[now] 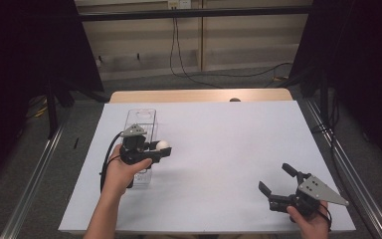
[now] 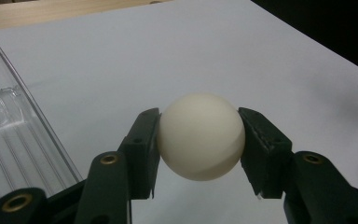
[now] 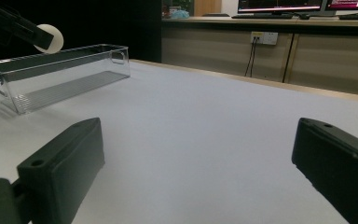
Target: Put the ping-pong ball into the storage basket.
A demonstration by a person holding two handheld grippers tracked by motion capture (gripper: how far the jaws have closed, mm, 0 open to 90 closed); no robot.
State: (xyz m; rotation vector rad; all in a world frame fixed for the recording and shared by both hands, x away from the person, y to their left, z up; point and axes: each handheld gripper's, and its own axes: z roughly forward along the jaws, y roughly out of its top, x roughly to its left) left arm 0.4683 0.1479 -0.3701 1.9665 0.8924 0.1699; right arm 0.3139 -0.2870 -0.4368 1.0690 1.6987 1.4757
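Clear plastic bin (image 1: 140, 124) at left on white table sheet (image 1: 219, 149), long axis running away from person. Left gripper (image 1: 161, 149) clamped on white ball (image 1: 162, 145), pads pressing both sides; ball held in air just beside bin's right wall, above sheet, not inside bin. Right gripper (image 1: 277, 179) well apart at near right corner, jaws spread wide, nothing between them.
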